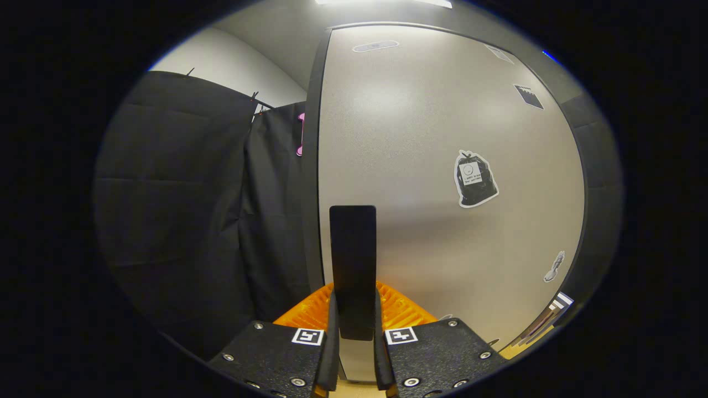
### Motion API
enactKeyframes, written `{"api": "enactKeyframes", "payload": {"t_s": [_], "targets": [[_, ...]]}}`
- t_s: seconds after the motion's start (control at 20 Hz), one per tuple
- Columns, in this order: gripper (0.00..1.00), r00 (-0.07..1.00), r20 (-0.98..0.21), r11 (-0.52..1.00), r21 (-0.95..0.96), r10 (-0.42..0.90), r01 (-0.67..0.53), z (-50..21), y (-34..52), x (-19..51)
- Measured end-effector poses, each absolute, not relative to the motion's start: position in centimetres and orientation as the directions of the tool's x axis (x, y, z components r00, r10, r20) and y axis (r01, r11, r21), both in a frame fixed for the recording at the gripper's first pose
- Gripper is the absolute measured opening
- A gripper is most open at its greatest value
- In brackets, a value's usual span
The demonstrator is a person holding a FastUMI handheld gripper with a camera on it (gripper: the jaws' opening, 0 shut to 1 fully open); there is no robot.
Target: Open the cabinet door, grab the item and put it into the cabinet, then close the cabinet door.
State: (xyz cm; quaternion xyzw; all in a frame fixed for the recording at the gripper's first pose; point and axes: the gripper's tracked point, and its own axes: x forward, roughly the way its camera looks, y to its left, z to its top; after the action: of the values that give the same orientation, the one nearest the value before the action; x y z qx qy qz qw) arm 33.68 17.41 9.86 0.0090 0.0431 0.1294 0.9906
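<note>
Grey cabinet door (pixel 442 166) fills the front, w/ stickers; gripper (pixel 353 309) fingers pinch its upright black handle (pixel 353 260) from both sides; black cloth (pixel 193 210) beside.

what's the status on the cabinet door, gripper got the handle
Gripper shut on door handle. Cabinet door looks closed. Nothing blocking.

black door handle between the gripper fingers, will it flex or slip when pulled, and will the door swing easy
The flat black bar handle looks rigid, so it probably won't flex. Its smooth faces could slip, but the gripper closes on both sides, which likely holds. The large grey matte cabinet door is a broad flat panel, so it should swing as one stiff piece, perhaps with some weight.
</note>
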Motion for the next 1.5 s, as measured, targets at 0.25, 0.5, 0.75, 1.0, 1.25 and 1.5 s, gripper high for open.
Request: {"api": "enactKeyframes", "payload": {"t_s": [0.25, 0.5, 0.75, 1.0, 1.25, 1.5], "targets": [[0.26, 0.956, -0.079, 0.959, 0.028, 0.283, -0.282, 10.1, 17.1, 32.0], [0.26, 0.944, -0.093, 0.949, 0.030, 0.315, -0.314, 10.5, 17.0, 29.1], [0.22, 0.935, -0.119, 0.942, 0.044, 0.335, -0.332, 11.4, 15.5, 26.1], [0.22, 0.935, -0.117, 0.942, 0.050, 0.335, -0.331, 11.3, 14.0, 23.7], [0.22, 0.938, -0.113, 0.944, 0.055, 0.328, -0.324, 11.5, 12.0, 21.5], [0.21, 0.943, -0.113, 0.949, 0.066, 0.313, -0.307, 11.6, 9.1, 19.2]]}}
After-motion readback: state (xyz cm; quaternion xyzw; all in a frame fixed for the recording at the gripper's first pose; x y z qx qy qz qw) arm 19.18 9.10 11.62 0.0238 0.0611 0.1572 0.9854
